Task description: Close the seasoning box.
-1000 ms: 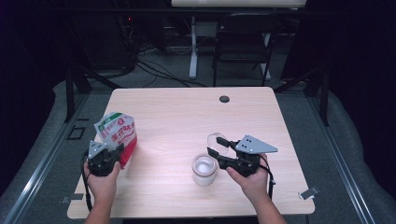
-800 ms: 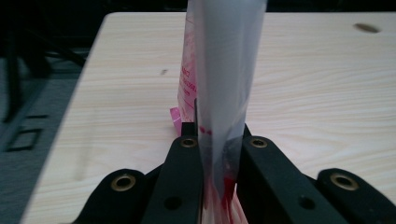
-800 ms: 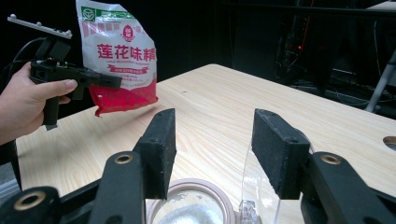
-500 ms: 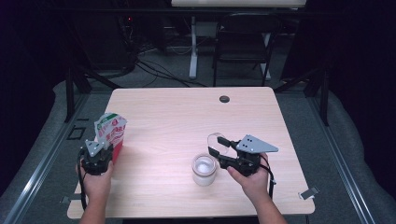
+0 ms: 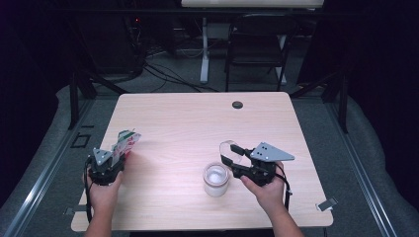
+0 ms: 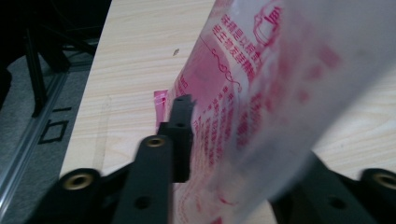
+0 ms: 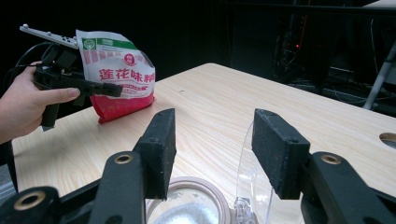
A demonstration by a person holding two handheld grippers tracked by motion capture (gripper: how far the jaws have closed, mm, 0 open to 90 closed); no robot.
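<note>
We see left tongs point(image 5: 117, 157) clenched on red-and-white printed plastic pouch point(image 5: 125, 143), now drawn away from round clear glass jar point(image 5: 216, 178), toward tabletop point(image 5: 197, 123) edge. Right tongs point(image 5: 228, 152) released beside jar. Pouring likely finished.

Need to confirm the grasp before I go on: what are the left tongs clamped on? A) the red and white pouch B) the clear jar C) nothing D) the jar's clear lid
A: the left tongs are shut on the red and white pouch, which they hold near the table's left edge.
</note>
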